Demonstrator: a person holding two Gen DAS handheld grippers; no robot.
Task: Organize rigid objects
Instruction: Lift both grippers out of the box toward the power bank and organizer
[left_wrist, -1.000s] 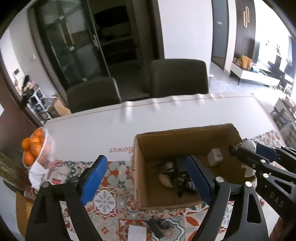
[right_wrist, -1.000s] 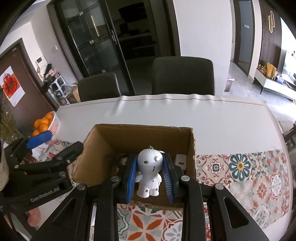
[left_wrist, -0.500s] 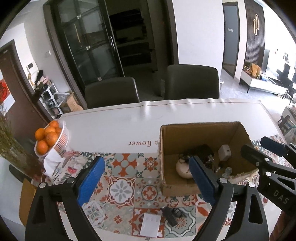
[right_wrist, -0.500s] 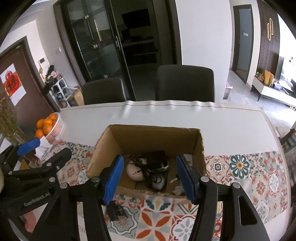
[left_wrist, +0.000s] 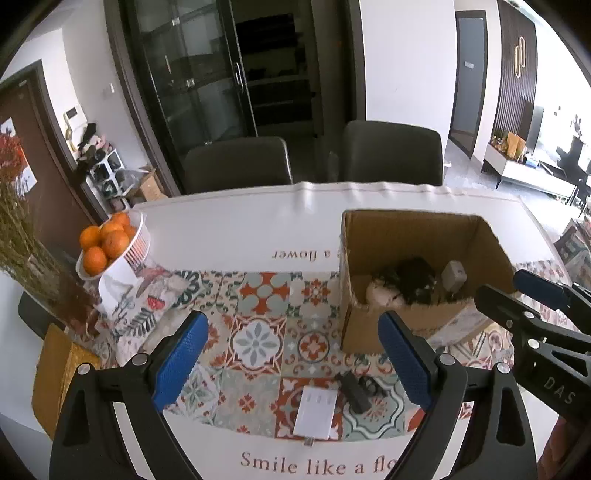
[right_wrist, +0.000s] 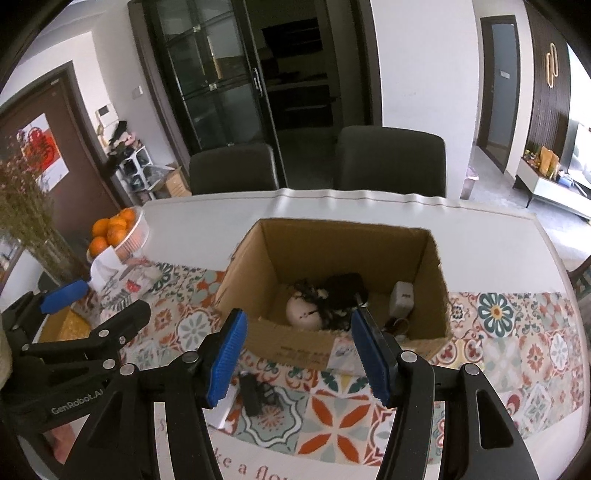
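Observation:
An open cardboard box (left_wrist: 417, 236) (right_wrist: 436, 299) stands on the patterned tablecloth. It holds a round white item (right_wrist: 304, 314), black tangled items (right_wrist: 340, 291) and a white adapter (right_wrist: 402, 297). A black item with a cord (left_wrist: 356, 391) (right_wrist: 255, 395) and a white flat box (left_wrist: 316, 411) (right_wrist: 223, 406) lie on the cloth in front of the box. My left gripper (left_wrist: 291, 362) is open and empty above them. My right gripper (right_wrist: 299, 360) is open and empty, just before the box's near wall.
A white bowl of oranges (left_wrist: 110, 240) (right_wrist: 118, 229) stands at the table's left, with dried flowers (left_wrist: 22, 236) and a printed cloth (left_wrist: 147, 295) beside it. A yellow pad (left_wrist: 61, 373) lies at the left edge. Two dark chairs (left_wrist: 391, 151) stand behind the table.
My right gripper opened and the white robot figure it held is gone from it. Both grippers pulled back from the box toward the table's near edge.

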